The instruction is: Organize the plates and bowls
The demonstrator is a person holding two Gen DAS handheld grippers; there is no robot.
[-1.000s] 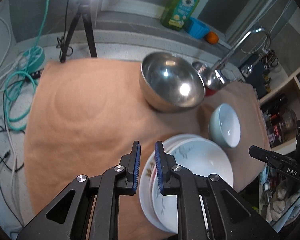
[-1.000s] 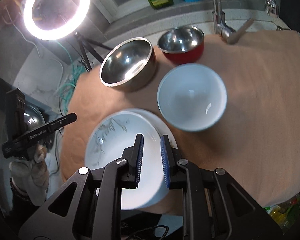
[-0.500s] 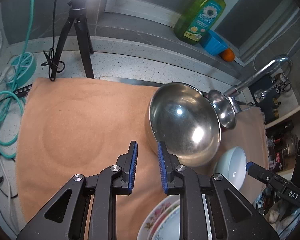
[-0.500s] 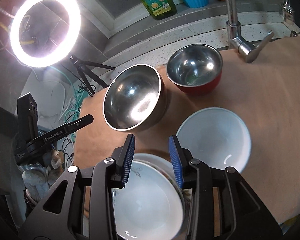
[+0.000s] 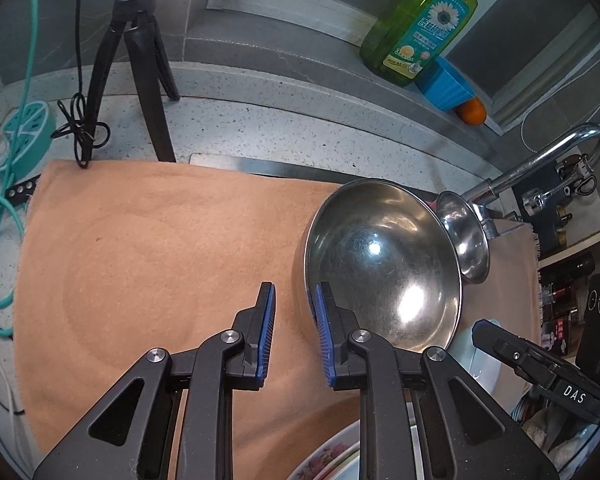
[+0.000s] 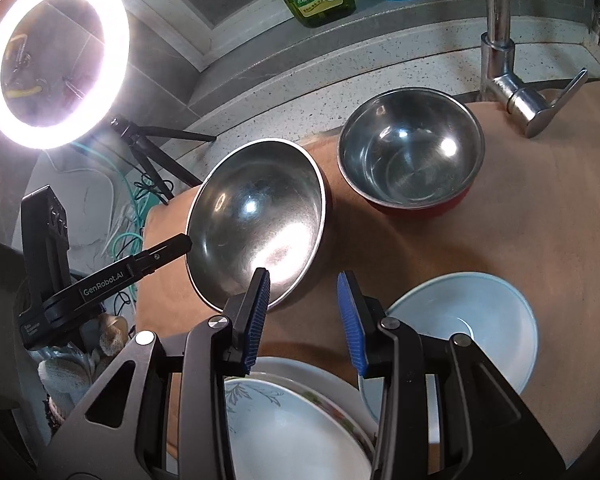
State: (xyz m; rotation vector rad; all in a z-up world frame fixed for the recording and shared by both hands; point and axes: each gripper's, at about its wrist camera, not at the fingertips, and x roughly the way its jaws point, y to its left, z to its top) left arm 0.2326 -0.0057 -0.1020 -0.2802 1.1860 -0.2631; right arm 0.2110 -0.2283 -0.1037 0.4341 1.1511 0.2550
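Steel bowl, large, on orange cloth over the tabletop. Left gripper: jaws narrowly parted, straddling the bowl's near rim, nothing pressed. Right gripper: jaws parted wider, empty, one at the same bowl's edge. Red bowl, steel-lined, just behind by the tap. White bowl right of the stacked plates, which lie under the right gripper. Soap bottle on the ledge.
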